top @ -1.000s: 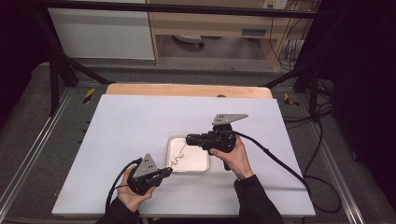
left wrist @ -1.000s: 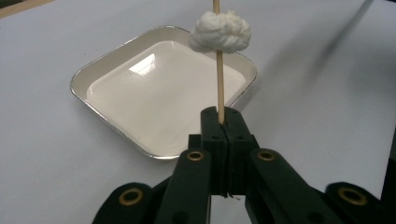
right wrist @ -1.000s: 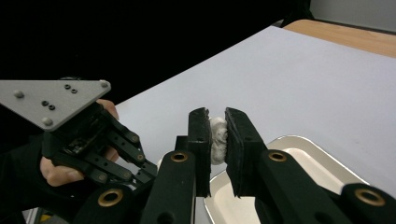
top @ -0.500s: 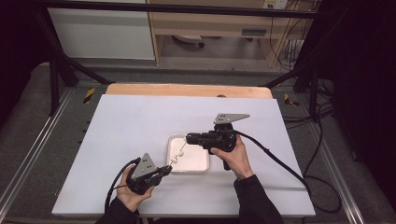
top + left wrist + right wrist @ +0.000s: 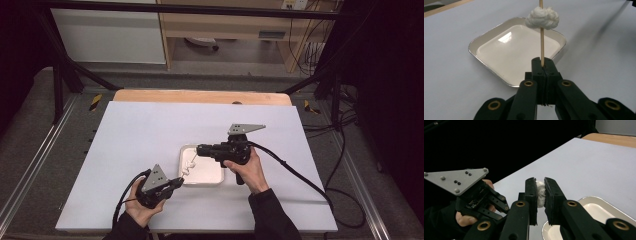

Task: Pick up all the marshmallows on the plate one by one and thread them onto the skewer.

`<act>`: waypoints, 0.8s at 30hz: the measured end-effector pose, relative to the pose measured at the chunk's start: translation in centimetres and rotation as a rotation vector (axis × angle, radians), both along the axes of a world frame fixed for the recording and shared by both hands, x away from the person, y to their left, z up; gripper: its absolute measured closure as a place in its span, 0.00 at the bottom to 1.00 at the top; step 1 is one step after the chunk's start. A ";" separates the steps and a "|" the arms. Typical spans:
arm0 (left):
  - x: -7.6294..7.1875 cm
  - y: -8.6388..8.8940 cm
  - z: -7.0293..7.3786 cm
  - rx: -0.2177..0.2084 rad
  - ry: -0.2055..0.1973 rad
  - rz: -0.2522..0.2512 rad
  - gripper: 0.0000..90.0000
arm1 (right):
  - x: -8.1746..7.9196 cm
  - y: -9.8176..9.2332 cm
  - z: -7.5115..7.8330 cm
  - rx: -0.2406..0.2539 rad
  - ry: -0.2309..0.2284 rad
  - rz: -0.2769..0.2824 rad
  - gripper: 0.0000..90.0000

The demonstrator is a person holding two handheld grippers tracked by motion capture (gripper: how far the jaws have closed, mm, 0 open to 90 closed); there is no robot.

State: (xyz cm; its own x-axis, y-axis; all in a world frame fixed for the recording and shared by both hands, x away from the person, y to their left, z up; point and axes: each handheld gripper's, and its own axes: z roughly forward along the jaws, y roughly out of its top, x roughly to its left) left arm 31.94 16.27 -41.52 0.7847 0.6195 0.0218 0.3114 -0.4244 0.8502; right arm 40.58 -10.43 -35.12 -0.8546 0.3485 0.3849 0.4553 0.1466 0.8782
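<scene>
My left gripper (image 5: 543, 65) is shut on a thin wooden skewer (image 5: 541, 47) that rises from its jaws. A white fluffy lump (image 5: 542, 18) is threaded on the skewer, above a white square tray (image 5: 486, 42). In the high view the left gripper (image 5: 178, 183) sits at the tray's (image 5: 216, 179) near left corner, and the skewer's lump (image 5: 187, 171) hangs over the tray. My right gripper (image 5: 199, 150) reaches in from the right over the tray's far edge. Its pads are shut on a second white lump (image 5: 540, 191). Whether that lump sits on the skewer I cannot tell.
A large white board (image 5: 150, 130) covers the table, with a wooden strip (image 5: 200, 96) along its far edge. Black cables (image 5: 300, 175) trail right from the right gripper. The left hand and its grey plate (image 5: 456, 181) lie beyond the right jaws.
</scene>
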 end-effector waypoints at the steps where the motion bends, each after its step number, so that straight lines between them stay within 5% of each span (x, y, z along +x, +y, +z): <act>1: 0.0 0.0 -0.1 -0.002 0.000 0.002 0.99 | -0.1 0.0 -0.1 0.003 0.000 0.003 0.91; 7: -0.2 -0.1 -0.1 -0.003 -0.010 -0.008 0.99 | -0.3 0.4 -0.3 0.035 0.006 0.026 0.91; 24: -0.2 -0.2 0.0 0.016 0.010 0.012 0.99 | -0.8 0.6 -0.8 0.001 -0.006 0.048 0.92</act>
